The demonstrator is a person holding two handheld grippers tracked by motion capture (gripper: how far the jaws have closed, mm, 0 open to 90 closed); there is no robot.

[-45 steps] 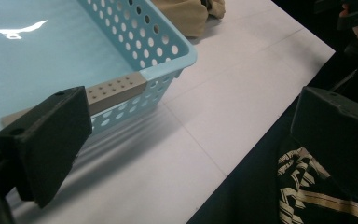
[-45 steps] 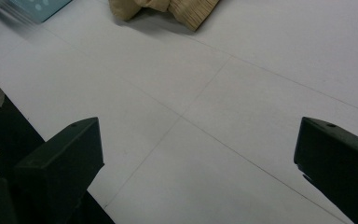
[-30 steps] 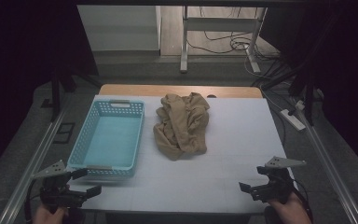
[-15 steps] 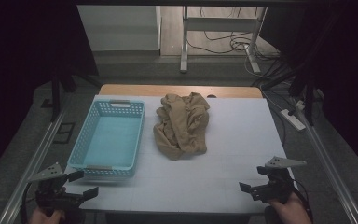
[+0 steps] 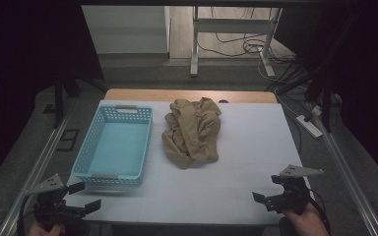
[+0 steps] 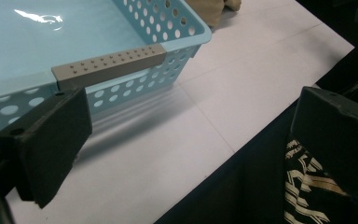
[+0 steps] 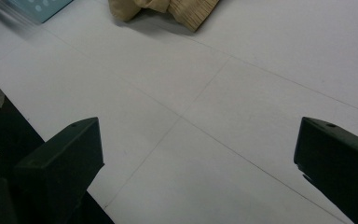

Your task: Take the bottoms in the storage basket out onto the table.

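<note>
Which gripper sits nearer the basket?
The left gripper, open by the basket's near rim; the right gripper, also open, is across the table, with nothing between its jaws.

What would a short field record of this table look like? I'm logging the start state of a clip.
surface: white table
basket: light blue basket, empty, left half of the table
cloth: tan cloth, crumpled, right of the basket, apart from it
left gripper: open, near the basket's front corner, holding nothing
right gripper: open, over the table's front right, holding nothing
</note>
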